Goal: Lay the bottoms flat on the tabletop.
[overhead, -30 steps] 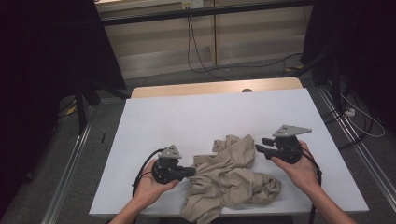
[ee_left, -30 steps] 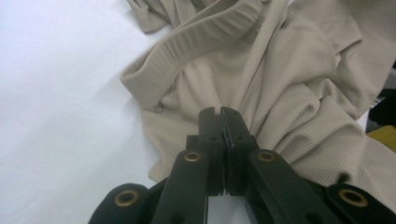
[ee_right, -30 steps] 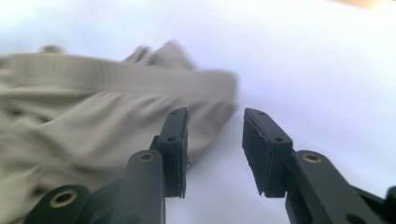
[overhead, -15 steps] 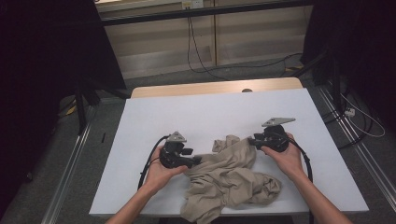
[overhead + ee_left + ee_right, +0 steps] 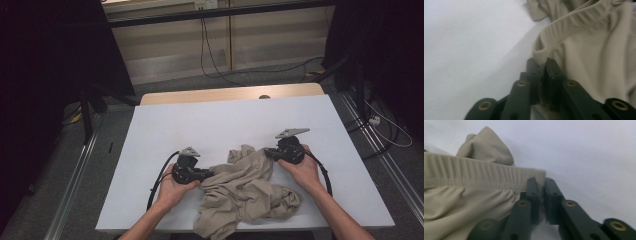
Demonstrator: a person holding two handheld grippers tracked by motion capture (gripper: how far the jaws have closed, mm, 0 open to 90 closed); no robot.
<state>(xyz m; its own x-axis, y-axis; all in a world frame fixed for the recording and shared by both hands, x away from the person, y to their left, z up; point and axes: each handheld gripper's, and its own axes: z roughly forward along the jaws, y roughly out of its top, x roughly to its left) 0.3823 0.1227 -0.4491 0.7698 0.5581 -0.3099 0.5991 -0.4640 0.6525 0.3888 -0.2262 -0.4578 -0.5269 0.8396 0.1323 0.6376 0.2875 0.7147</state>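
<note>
Here we are over the white surface point(image 5: 210, 125), and a crumpled beige garment point(image 5: 245, 192) lies bunched in the lower middle of the high view, its bottom fold draped over the near edge of the surface. The left gripper point(image 5: 202, 174) sits at lower left of centre, cradled in the person's left hand point(image 5: 172, 187), its tip against the garment's left side. From the left gripper view, the jaws have just been closing and now stand almost together, pinching a ribbed hem of the garment point(image 5: 584, 50) at the lower middle of the frame, cloth caught right between the two pads. Over to the right gripper point(image 5: 267, 154), held by the right hand point(image 5: 302, 170) right of centre in the high view, its grey three-cornered plate up top, its tip meeting the garment's upper right edge. In the right gripper view its jaws have likewise just been closing and are nearly shut, clamped on the end of the ribbed waistband point(image 5: 481, 176) that runs in from the left of that frame; a fold of cloth humps up behind it at upper left. Black cables trail from both grippers back toward the person's forearms.
</note>
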